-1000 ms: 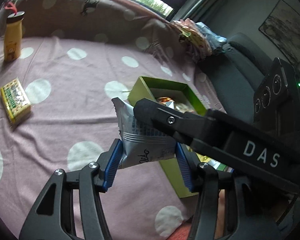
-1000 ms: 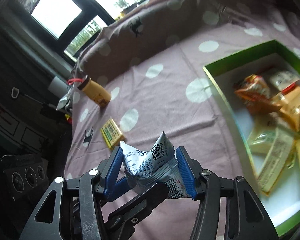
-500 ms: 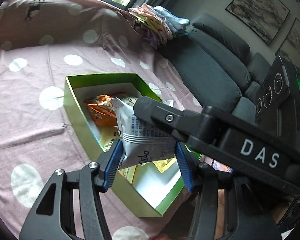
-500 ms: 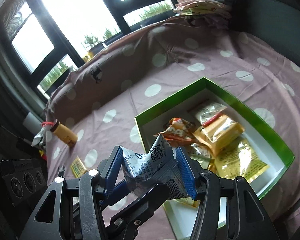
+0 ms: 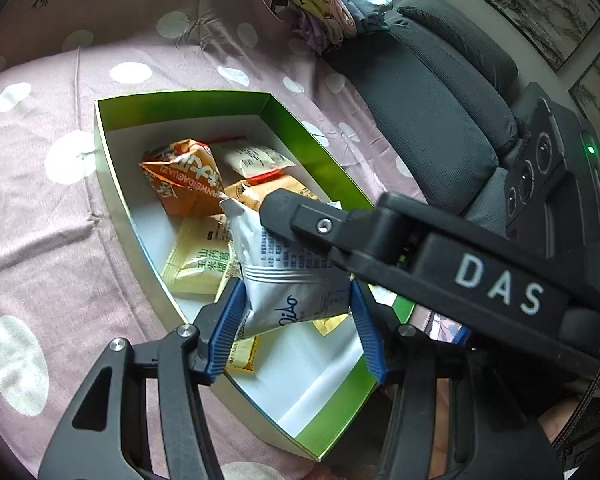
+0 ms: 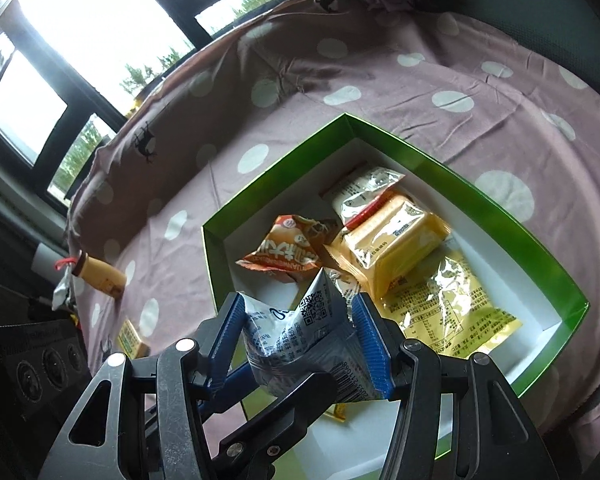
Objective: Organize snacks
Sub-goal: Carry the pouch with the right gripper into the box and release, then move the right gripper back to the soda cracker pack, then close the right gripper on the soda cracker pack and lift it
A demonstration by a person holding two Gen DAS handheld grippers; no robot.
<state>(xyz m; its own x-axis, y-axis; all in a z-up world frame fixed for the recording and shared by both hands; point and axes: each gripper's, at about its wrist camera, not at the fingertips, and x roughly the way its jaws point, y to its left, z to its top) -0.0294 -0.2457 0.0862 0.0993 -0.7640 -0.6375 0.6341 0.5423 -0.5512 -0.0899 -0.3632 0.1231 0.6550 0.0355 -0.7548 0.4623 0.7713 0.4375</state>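
Note:
Both grippers are shut on one silver snack packet (image 5: 288,280), held above the near end of the green box (image 5: 112,200). My left gripper (image 5: 296,328) pinches its lower end; the right gripper's black finger crosses above it. In the right wrist view my right gripper (image 6: 300,340) clamps the same silver packet (image 6: 300,332) over the green box (image 6: 500,208). The box holds an orange packet (image 6: 284,252), yellow packets (image 6: 396,248) and a white packet (image 6: 364,188).
A yellow bottle (image 6: 100,280) and a small yellow-green snack pack (image 6: 130,340) lie on the pink polka-dot cloth (image 6: 340,64) at left. A dark grey sofa (image 5: 440,92) with folded clothes (image 5: 328,12) stands to the right of the cloth.
Both grippers have carried the silver packet from over the cloth to above the green box. The box now fills the middle of both views.

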